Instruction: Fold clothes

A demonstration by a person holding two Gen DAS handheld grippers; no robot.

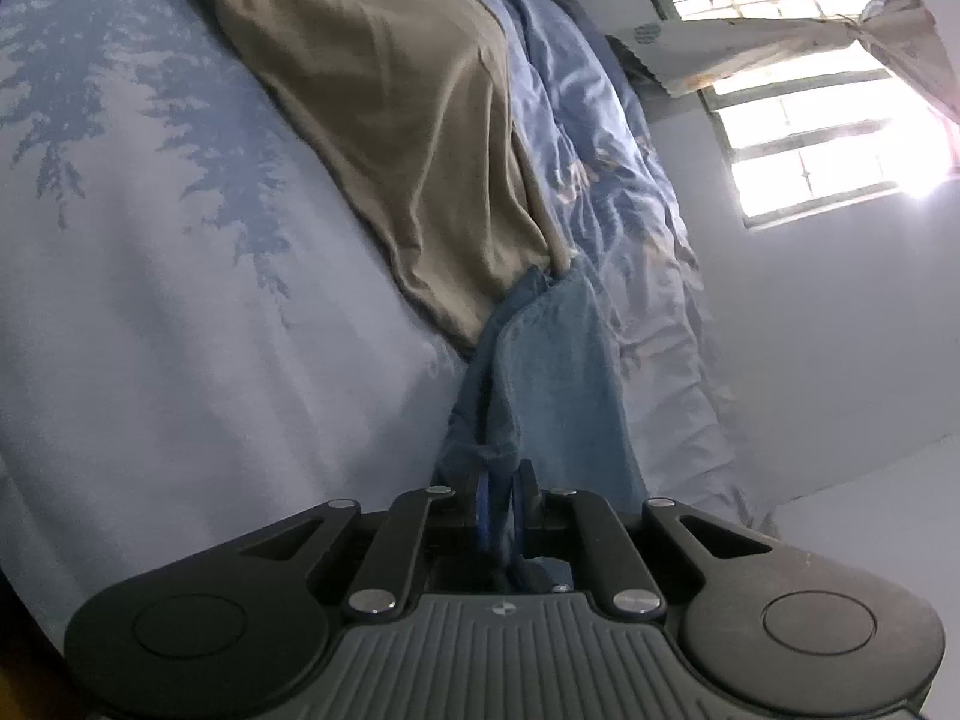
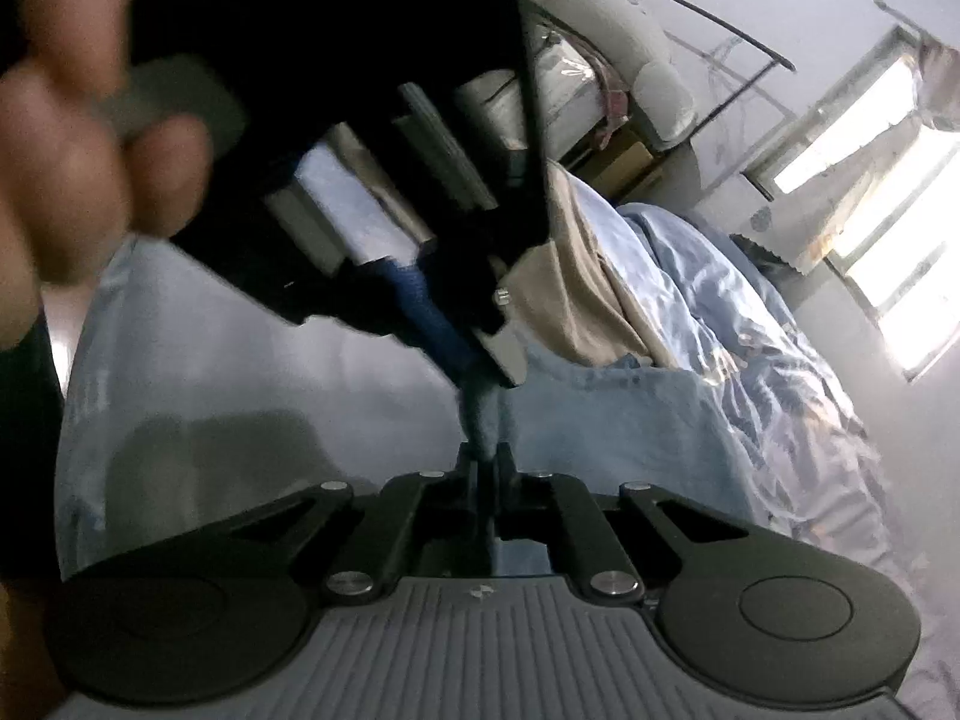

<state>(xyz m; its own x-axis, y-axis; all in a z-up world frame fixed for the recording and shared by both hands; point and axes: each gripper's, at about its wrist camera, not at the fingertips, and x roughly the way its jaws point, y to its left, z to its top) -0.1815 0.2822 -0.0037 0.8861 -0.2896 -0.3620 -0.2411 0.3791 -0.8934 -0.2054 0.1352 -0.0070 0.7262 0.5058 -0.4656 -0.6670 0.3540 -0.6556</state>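
Blue towel [image 1: 558, 372] lay on the bed [image 1: 150, 300] beside a beige garment [image 1: 384, 120]. Left hand-held gripper [image 1: 501, 480] was closed on its edge, and right hand-held gripper [image 2: 486, 456] pinched another edge close by.

Pale walls [image 1: 810, 312], a bright barred window [image 1: 798, 144] — bed in blue tree-print sheet [image 1: 120, 240].

Both wrist views close above bed [image 1: 150, 312]

Blue towel [image 1: 558, 372], tan garment [image 1: 384, 120] (tree-print pale-blue sheet [image 1: 150, 240])
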